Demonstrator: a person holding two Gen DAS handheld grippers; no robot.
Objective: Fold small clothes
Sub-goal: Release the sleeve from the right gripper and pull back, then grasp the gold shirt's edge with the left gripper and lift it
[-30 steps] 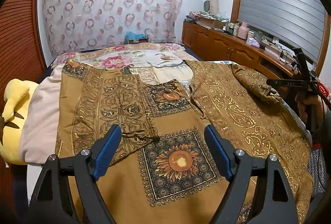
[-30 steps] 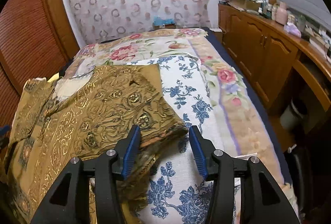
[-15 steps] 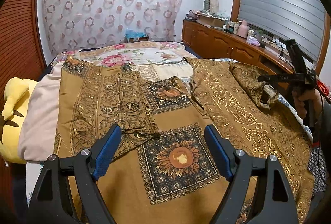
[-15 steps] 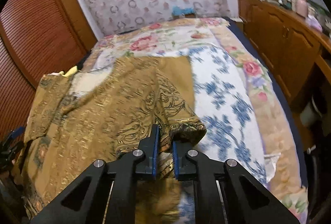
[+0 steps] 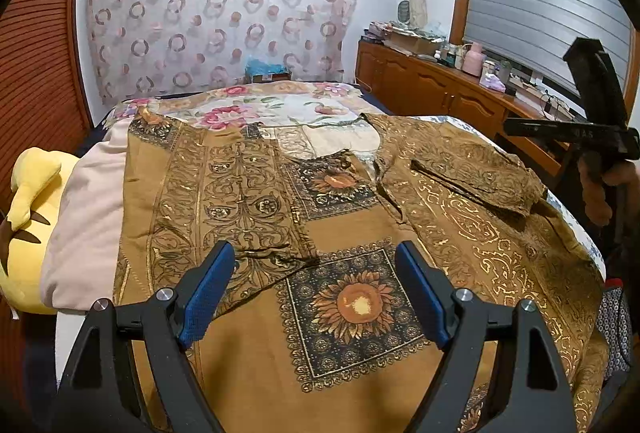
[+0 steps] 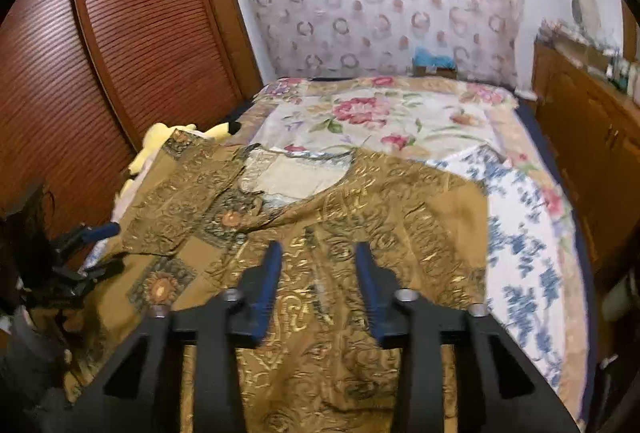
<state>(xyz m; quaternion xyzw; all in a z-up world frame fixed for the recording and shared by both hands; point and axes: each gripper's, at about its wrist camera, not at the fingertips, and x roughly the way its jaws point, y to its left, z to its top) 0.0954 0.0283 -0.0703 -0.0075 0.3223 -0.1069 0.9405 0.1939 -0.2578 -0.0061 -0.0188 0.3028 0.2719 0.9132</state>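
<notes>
A brown and gold patterned tunic [image 5: 352, 233] lies spread on the bed, neckline at the far end. Its left sleeve [image 5: 240, 201] is folded in over the body, and its right sleeve [image 5: 480, 173] lies folded inward too. My left gripper [image 5: 316, 289] hovers open over the sunflower panel near the hem, holding nothing. My right gripper [image 6: 316, 285] hangs above the tunic's [image 6: 400, 217] right side; its jaws are opening and no cloth is between them. In the left wrist view the right gripper [image 5: 600, 137] sits at the right edge in a hand.
A yellow plush toy [image 5: 28, 193] and a pink pillow [image 5: 88, 201] lie at the bed's left edge. A blue-flowered sheet [image 6: 528, 253] covers the right side of the bed. A wooden sideboard [image 5: 440, 93] runs along the right, louvred doors [image 6: 100, 53] along the left.
The right gripper shut on the right sleeve's end, carried it inward over the body, let it go and rose. The sleeve now lies folded on the tunic. The left gripper stayed still.
</notes>
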